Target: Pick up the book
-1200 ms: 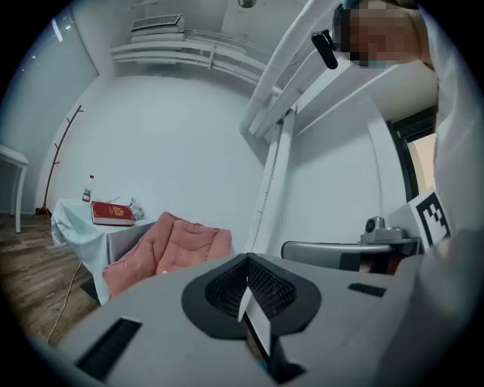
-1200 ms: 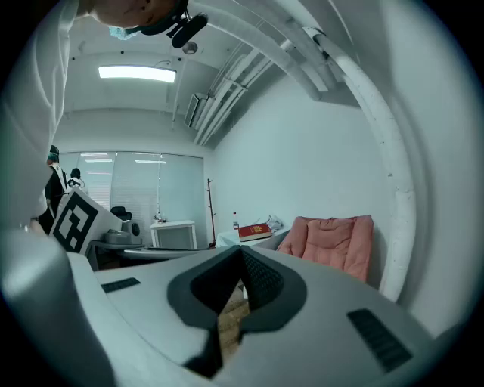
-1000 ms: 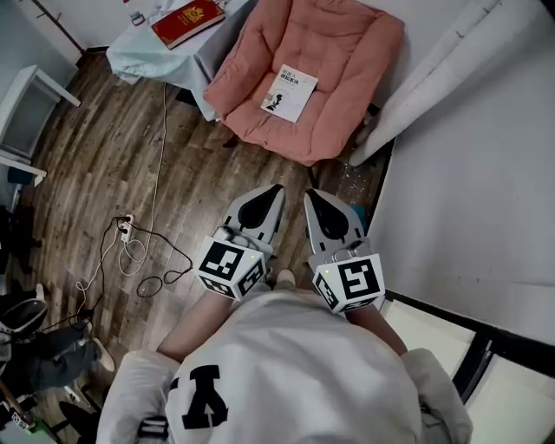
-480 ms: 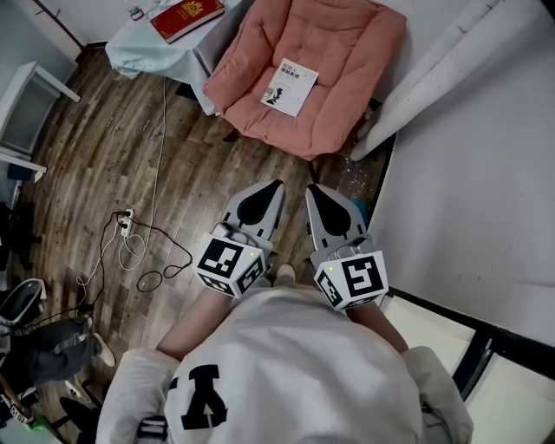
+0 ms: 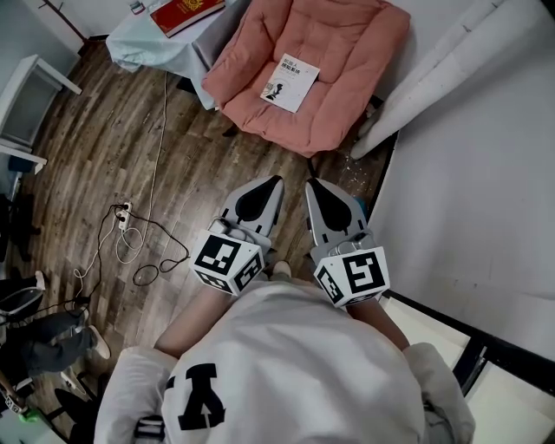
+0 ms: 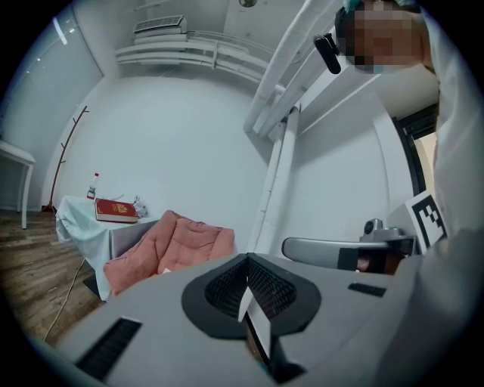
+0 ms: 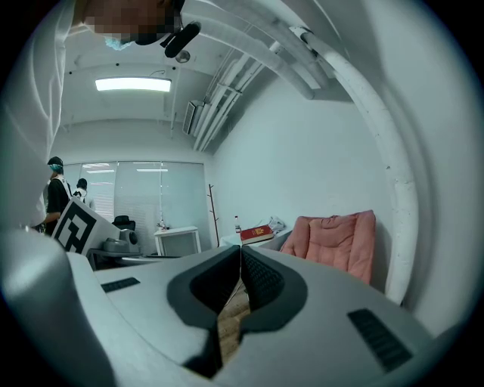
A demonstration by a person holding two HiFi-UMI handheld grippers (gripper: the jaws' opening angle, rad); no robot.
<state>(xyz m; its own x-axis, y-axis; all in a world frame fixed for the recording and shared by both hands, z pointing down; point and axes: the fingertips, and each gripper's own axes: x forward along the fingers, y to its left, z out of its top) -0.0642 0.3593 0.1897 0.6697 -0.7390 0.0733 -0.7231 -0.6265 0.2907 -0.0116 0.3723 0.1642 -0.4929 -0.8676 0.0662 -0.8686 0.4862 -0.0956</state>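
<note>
left gripper [image 6: 246, 261] and right gripper [image 7: 239, 254], smooth grey plastic with ribbed black pads, both have their jaws pressed together on nothing. far ahead, a white paperback book [image 5: 290, 84] lies flat on a quilted pink chair cushion [image 5: 347, 43], its cover print too small to read. to its left, a red hardback [image 5: 186, 12] with a gold emblem rests on a pale cloth-draped table [image 5: 139, 48]. the floor [image 5: 104, 147] is wood-plank.

A black Y on the white shirt [image 5: 201, 395] (book [image 5: 290, 85] print illegible)
</note>
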